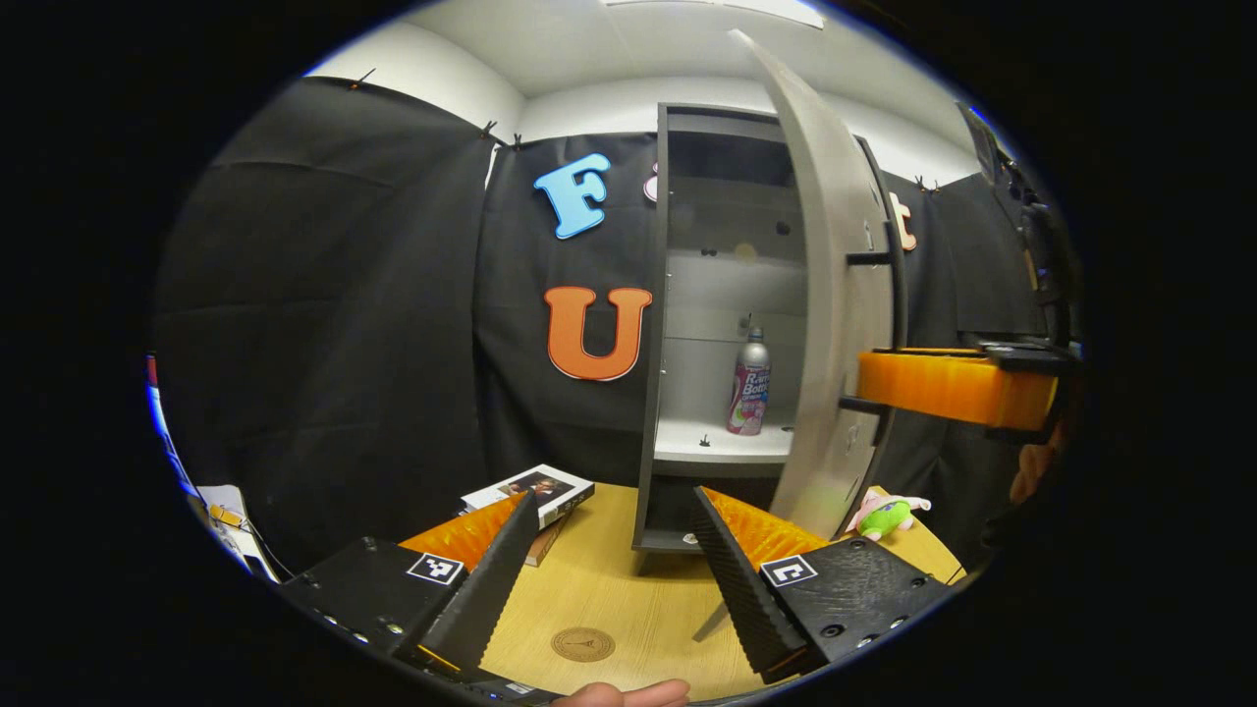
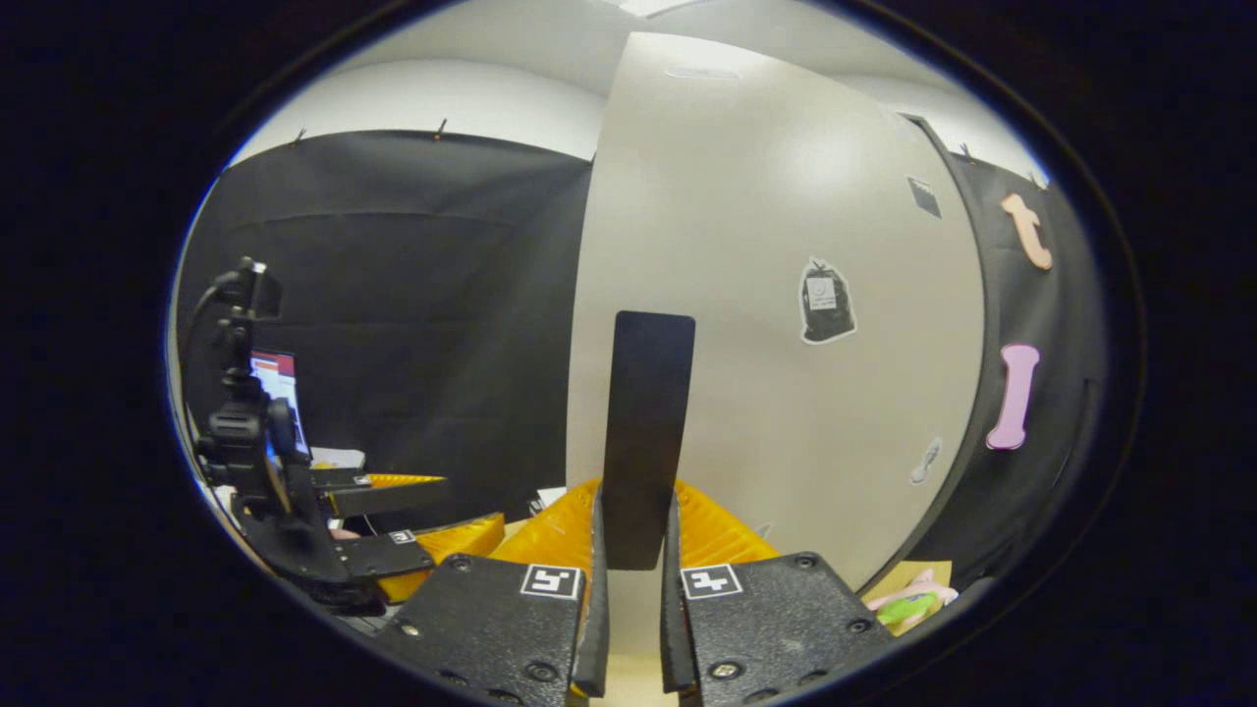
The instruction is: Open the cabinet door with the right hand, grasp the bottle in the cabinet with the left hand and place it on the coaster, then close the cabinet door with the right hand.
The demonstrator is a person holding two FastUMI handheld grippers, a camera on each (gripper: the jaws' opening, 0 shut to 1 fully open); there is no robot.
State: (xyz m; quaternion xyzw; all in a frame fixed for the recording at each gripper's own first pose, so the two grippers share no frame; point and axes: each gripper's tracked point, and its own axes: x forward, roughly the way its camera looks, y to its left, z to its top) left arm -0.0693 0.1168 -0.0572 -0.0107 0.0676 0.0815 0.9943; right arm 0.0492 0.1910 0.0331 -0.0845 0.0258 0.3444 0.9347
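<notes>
My right gripper [image 2: 633,589] is clamped on the cabinet door's dark handle [image 2: 645,432], both fingers pressing its sides, door [image 2: 786,295] swung open right in front of me. My left gripper [image 1: 614,579] hangs with fingers spread wide, holding nothing. Straight ahead of it, past the tabletop [image 1: 628,589], the bottle [image 1: 749,385] stands upright on the cabinet [image 1: 727,447] shelf. The coaster [image 1: 582,644] lies just below, between its fingers.

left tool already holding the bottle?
No: in the left gripper view the left tool is open over the table, while the bottle stands apart on the cabinet shelf.
</notes>
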